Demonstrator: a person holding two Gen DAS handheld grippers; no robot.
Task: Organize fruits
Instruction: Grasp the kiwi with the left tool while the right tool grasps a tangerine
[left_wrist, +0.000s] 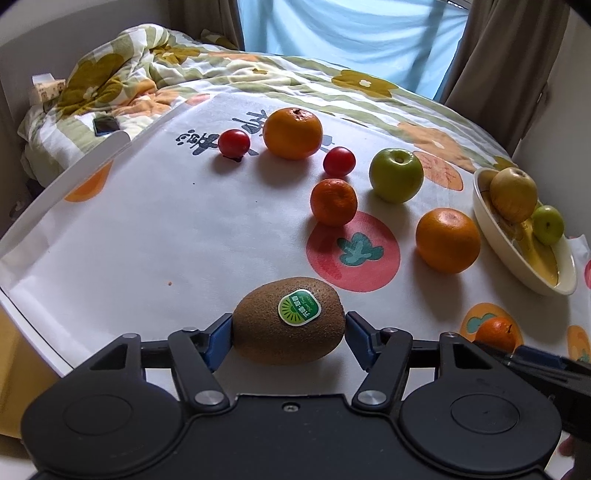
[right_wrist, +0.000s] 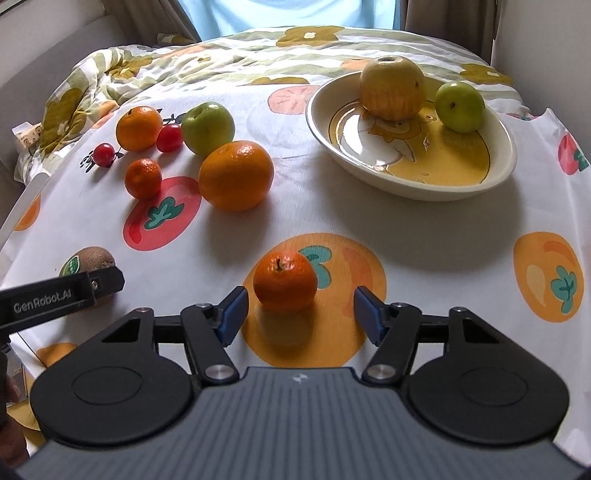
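Left fingers: blue pads pressed against both ends of the kiwi, clamped on it, green sticker facing up, fruit sitting on the cloth.
Right fingers: apart, straddling the small mandarin; the left pad sits close to it, with a clear gap at the right pad, so no grip yet.
Small mandarin: upright, stem on top, sitting on an orange printed circle of the cloth.
Bowl: cream oval dish with a yellow picture inside, far right of the spread, holding a yellow-brown pear and a small green fruit just beside it.
Loose fruit, right view: big orange nearest the bowl, green apple behind it, touching or nearly so, a smaller mandarin to the left on the red tomato print.
Far group: another orange with a cherry tomato tight against it, and a second cherry tomato a little apart to the left.
Surface: printed cloth spread over a bed, rumpled floral quilt bunched at the far left.
Background: pale blue curtain between brown drapes, and a dark phone lying on the quilt.
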